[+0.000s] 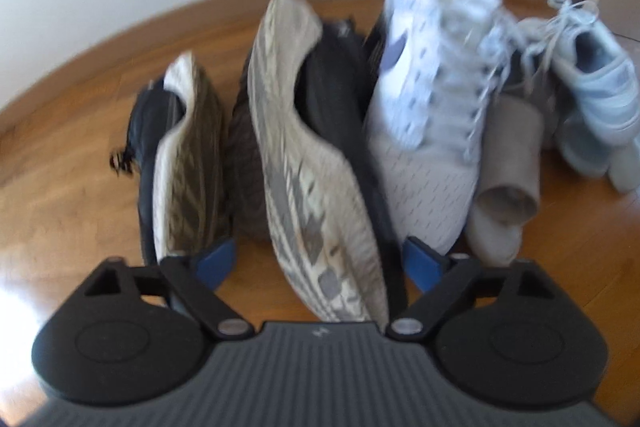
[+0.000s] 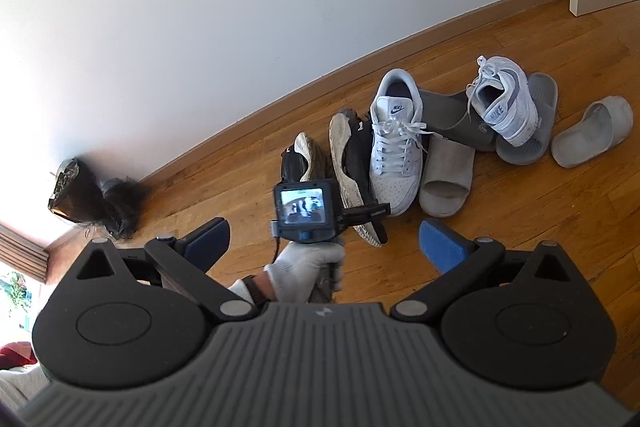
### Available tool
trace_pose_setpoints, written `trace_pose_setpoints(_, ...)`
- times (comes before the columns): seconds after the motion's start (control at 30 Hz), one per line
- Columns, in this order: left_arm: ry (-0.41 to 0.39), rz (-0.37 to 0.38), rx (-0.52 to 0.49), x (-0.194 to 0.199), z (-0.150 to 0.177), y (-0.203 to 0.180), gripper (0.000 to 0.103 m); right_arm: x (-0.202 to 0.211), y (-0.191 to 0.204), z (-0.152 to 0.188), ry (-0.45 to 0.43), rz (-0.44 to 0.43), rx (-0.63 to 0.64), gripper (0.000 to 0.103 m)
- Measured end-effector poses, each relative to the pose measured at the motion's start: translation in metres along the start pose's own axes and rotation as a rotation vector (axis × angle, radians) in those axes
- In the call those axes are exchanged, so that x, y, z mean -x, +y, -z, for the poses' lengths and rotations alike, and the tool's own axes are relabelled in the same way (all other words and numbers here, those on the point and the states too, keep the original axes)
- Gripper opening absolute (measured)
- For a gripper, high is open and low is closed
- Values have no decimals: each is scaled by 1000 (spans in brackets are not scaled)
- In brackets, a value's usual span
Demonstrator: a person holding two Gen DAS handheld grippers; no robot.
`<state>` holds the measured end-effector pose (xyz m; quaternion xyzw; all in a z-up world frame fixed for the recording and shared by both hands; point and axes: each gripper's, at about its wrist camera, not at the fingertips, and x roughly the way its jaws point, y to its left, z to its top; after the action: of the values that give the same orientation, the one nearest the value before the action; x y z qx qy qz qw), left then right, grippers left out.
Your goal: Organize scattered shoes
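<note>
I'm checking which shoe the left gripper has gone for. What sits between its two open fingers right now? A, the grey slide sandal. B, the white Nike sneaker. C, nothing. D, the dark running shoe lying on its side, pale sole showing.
D: the left gripper is open with the dark running shoe lying on its side between its blue pads, beside the white Nike sneaker.

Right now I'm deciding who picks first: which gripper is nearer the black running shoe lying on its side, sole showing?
Left. The left gripper straddles the black running shoe, jaws open. The right gripper hangs back, farther from it, open.
</note>
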<state>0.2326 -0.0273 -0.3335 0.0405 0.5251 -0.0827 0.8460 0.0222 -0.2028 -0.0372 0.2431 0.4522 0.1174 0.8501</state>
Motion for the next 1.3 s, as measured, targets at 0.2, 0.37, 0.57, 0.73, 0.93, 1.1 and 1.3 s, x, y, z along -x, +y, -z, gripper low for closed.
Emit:
trace_pose_setpoints(0.2,-47,8,-49,33,5,14,36,-1,-4,0,-1,15,-10,102)
trace_pose_setpoints(0.37,-165,21,-66,85,5,40,30,-7,-5,3,21,23,-15,102)
trace_pose_setpoints(0.57,-237,58,33,138,35,98,26,-21,3,8,48,34,-5,102)
trace_pose_setpoints(0.73,-96,79,46,127,96,129,26,-36,12,15,89,51,13,102)
trace_pose_setpoints(0.93,53,112,-38,86,156,124,35,-52,24,21,130,70,29,102)
trace_pose_setpoints(1.1,-11,71,-148,91,150,104,77,-63,37,27,169,67,51,102)
trace_pose_setpoints(1.3,50,-3,-135,52,152,115,47,-74,50,31,196,57,77,102)
